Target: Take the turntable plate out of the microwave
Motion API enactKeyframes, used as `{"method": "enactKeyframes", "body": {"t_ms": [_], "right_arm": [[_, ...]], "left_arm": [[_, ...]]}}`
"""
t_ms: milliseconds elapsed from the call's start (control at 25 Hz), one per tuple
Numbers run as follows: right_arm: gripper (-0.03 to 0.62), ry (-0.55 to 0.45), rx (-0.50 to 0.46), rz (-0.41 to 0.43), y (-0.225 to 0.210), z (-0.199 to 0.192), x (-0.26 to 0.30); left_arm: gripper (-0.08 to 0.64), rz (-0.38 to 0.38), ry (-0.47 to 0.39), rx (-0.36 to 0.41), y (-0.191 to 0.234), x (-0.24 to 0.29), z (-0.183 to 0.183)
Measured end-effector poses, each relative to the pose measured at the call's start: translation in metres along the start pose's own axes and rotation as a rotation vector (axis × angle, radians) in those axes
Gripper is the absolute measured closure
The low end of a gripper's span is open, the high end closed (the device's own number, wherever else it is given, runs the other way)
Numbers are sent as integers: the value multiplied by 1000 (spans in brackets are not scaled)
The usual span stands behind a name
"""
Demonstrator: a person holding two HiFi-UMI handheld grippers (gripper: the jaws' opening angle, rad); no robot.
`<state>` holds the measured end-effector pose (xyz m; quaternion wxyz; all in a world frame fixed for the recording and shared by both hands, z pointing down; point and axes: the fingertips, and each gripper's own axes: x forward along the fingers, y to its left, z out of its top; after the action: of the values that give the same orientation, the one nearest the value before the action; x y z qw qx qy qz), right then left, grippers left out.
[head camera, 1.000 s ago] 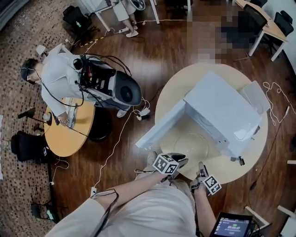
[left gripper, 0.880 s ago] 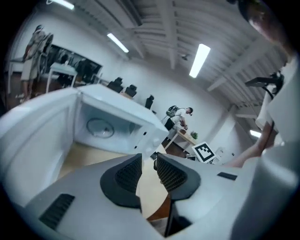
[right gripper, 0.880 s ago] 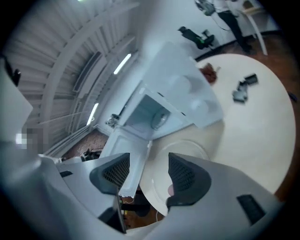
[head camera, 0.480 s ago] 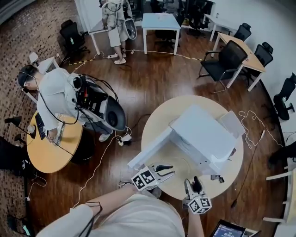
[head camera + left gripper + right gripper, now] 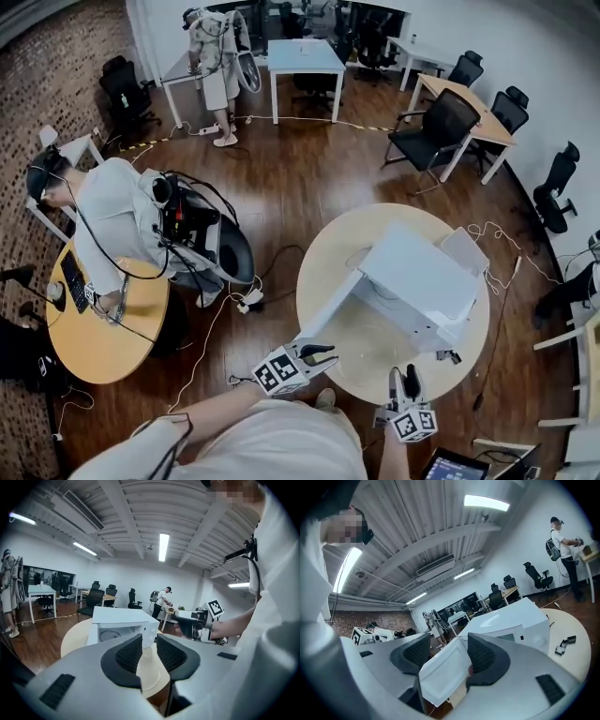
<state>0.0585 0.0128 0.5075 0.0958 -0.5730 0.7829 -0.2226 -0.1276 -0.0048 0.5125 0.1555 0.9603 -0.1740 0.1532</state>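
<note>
The white microwave (image 5: 422, 281) stands on a round pale table (image 5: 450, 361) with its door (image 5: 328, 309) swung open to the left. A clear glass turntable plate (image 5: 150, 674) lies flat on the table in front of the oven's open cavity; it barely shows in the head view. My left gripper (image 5: 325, 354) hovers open at the table's near edge, below the door, holding nothing. My right gripper (image 5: 403, 375) is also open and empty, off the near rim. In the right gripper view the door (image 5: 443, 672) shows beyond the open jaws.
A small dark object (image 5: 448, 356) and a cable lie on the table right of the microwave, and a white panel (image 5: 466, 251) sits behind it. A seated person (image 5: 103, 225) with equipment is at a wooden table (image 5: 94, 328) to the left. Chairs (image 5: 436, 131) stand beyond.
The head view has lifted and pulled back, showing more of the room. Both grippers have drawn away from the plate and microwave toward the near table edge, still empty.
</note>
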Motion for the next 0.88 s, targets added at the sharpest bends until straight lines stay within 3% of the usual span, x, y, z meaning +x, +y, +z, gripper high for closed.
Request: {"method": "enactKeyframes", "body": {"t_ms": [240, 320, 400, 560, 880], "right_arm": [[334, -48, -5, -83, 41, -11, -14], [334, -91, 73, -81, 53, -15, -23], [393, -121, 154, -74, 63, -20, -36], [410, -123, 179, -77, 81, -39, -56], [410, -82, 195, -220, 94, -66, -66]], "left_arm": [[472, -20, -8, 5, 19, -56, -18], [474, -33, -17, 14, 23, -69, -22], [474, -48, -26, 20, 24, -78, -28], [474, -71, -59, 28, 25, -97, -35], [474, -133, -119, -30, 25, -129, -56]]}}
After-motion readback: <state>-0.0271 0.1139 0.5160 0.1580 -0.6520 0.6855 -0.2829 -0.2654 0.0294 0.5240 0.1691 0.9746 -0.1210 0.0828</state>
